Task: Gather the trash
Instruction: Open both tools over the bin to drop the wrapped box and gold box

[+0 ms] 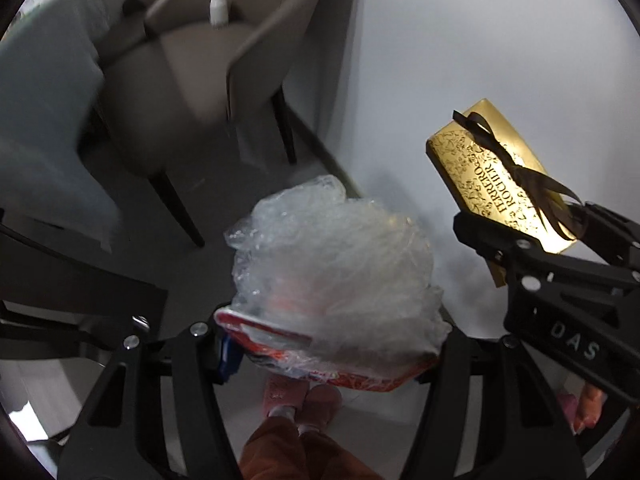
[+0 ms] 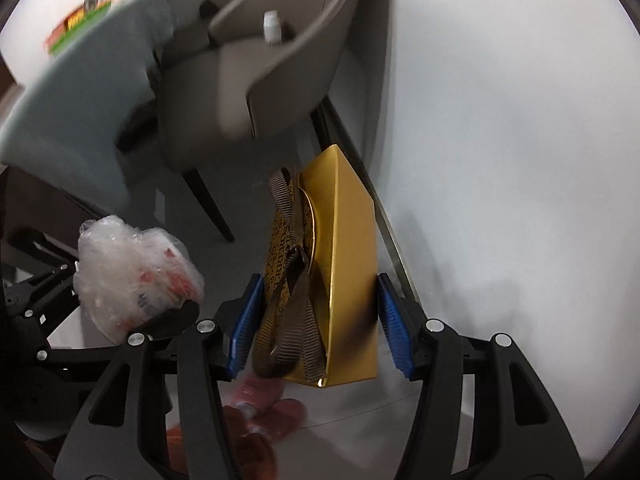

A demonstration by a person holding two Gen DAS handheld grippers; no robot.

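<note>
My left gripper (image 1: 332, 356) is shut on a red printed packet (image 1: 248, 324) wrapped in a wad of crumpled clear plastic (image 1: 332, 248), which bulges out past the fingers. In the right wrist view the same bundle (image 2: 120, 264) shows at the left in the left gripper (image 2: 112, 284). My right gripper (image 2: 320, 320) is shut on a gold chocolate box (image 2: 352, 240), blue pads (image 2: 244, 320) against both sides. A brown ribbon (image 2: 288, 300) hangs down its face. The left wrist view has the box (image 1: 480, 160) at the right in the right gripper (image 1: 528, 224). Both grippers point steeply down.
A white tabletop (image 1: 500, 40) fills the right side, its edge running down the middle. A taupe chair (image 1: 180, 60) with a small white bottle (image 1: 219, 8) on its seat stands beyond, a grey chair (image 1: 40, 120) at left. The person's pink slippers (image 1: 304, 400) are below. A colourful packet (image 2: 76, 28) lies far left.
</note>
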